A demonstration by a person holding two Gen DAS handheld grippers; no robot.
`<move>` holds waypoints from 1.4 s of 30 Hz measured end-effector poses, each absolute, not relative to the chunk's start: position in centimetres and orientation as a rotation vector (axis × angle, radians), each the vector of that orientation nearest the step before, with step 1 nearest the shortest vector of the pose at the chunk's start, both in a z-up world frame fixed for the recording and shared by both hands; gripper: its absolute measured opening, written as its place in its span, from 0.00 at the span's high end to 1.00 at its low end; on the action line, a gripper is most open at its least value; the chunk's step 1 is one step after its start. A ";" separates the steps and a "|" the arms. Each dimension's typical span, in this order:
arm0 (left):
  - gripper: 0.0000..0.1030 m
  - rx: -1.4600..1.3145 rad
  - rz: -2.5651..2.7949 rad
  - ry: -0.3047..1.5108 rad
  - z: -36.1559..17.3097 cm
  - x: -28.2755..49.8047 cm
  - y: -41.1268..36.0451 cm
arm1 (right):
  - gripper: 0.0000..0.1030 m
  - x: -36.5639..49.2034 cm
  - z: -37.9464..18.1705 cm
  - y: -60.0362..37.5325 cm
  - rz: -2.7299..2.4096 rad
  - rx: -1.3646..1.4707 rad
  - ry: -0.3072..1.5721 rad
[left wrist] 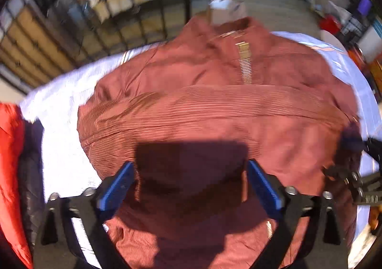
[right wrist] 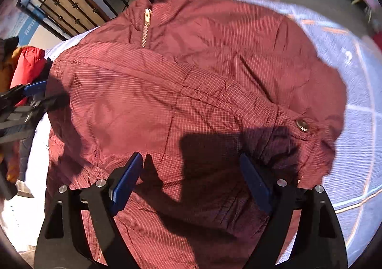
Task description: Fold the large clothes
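My left gripper and right gripper both spread wide above the maroon jacket, nothing pinched, no pad touching cloth. Jacket lies folded on the white-covered surface, gold zipper up at the collar; bare cloth open along its right edge. No readable writing.

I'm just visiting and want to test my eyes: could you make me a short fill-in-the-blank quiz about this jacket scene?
1. The jacket spread on the white cloth is dark ____ in colour.
2. The zipper near its collar is ____-coloured.
3. Both the left gripper and the right gripper have their jaws ____.
4. The round snap button sits on a ____.

Missing words: red; gold; open; cuff
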State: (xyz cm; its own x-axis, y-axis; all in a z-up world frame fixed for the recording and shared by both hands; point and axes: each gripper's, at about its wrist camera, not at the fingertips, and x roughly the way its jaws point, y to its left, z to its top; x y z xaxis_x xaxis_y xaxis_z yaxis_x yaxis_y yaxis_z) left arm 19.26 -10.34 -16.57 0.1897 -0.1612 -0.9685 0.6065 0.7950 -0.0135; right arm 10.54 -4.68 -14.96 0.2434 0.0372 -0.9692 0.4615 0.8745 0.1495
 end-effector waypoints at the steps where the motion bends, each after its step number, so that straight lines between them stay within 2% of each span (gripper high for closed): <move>1: 0.05 0.397 -0.560 1.305 -17.2 20.1 -10.1 | 0.10 11.1 -15.5 -4.4 -0.285 0.439 1.318; 2: 0.05 0.377 -0.562 1.340 -18.0 21.0 -10.0 | 0.05 11.4 -15.9 -3.9 -0.272 0.423 1.331; 6: 0.05 0.401 -0.560 1.404 -20.2 22.9 -10.6 | 0.04 13.9 -18.1 -2.5 -0.330 0.270 1.412; 14: 0.04 0.434 -0.496 1.404 -22.8 24.0 -12.1 | 0.04 16.7 -20.2 -3.0 -0.483 0.280 1.481; 21: 0.04 0.443 -0.500 1.353 -22.7 23.2 -11.9 | 0.04 17.9 -20.6 -2.2 -0.519 0.267 1.472; 27: 0.06 0.463 -0.545 1.389 -21.6 23.2 -11.3 | 0.04 15.9 -19.7 -0.7 -0.498 0.247 1.388; 29: 0.06 0.444 -0.546 1.381 -20.6 22.7 -10.5 | 0.04 15.8 -19.2 -0.6 -0.493 0.264 1.411; 31: 0.06 0.403 -0.552 1.347 -19.0 21.7 -8.7 | 0.04 15.0 -17.7 -0.3 -0.508 0.310 1.420; 35: 0.06 0.333 -0.553 1.317 -17.0 18.8 -3.9 | 0.04 11.6 -14.2 0.4 -0.504 0.420 1.289; 42: 0.06 0.284 -0.499 1.323 -15.8 13.3 7.0 | 0.04 2.5 -13.3 0.2 -0.559 0.600 1.261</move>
